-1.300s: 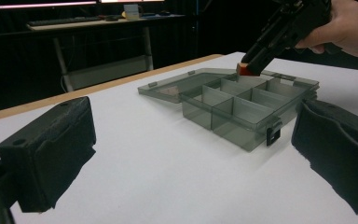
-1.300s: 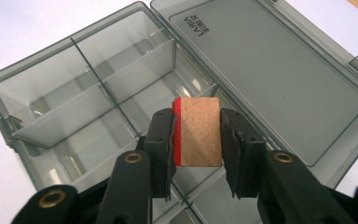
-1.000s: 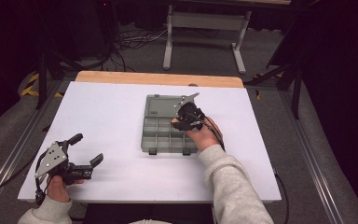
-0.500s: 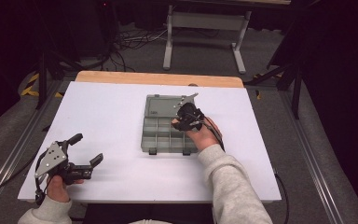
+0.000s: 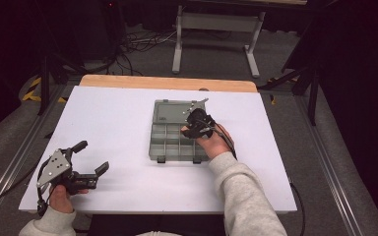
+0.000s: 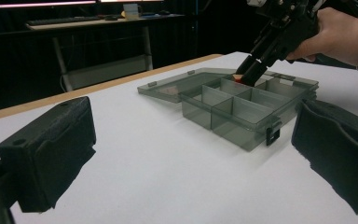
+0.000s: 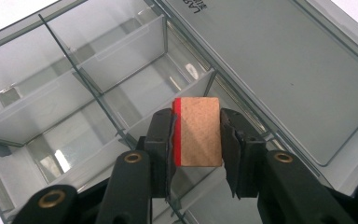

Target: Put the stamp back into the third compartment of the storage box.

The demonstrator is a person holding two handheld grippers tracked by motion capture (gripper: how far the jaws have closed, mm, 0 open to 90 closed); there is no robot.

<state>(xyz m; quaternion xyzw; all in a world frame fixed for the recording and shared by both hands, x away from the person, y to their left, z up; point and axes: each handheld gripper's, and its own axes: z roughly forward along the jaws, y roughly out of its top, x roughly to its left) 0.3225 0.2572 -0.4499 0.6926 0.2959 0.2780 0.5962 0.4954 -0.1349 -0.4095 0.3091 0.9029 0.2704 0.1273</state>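
A: From the high view?
B: The right claw (image 5: 193, 119) hangs over the open organiser box (image 5: 170, 142) mid-tabletop (image 5: 118, 118); the left claw (image 5: 91, 160) idles, spread.

A: Left gripper view?
B: Its tip dips toward a far compartment.

A: Right gripper view?
B: It's pinching a red-edged wooden block (image 7: 197, 132), seemingly not yet released; placing looks left to do.

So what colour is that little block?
Tan block with a red edge, clearest in the right gripper view.

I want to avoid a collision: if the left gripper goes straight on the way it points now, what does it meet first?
Probably the organizer box: it lies ahead between the open left gripper jaws, with bare table before it. Depth is uncertain.
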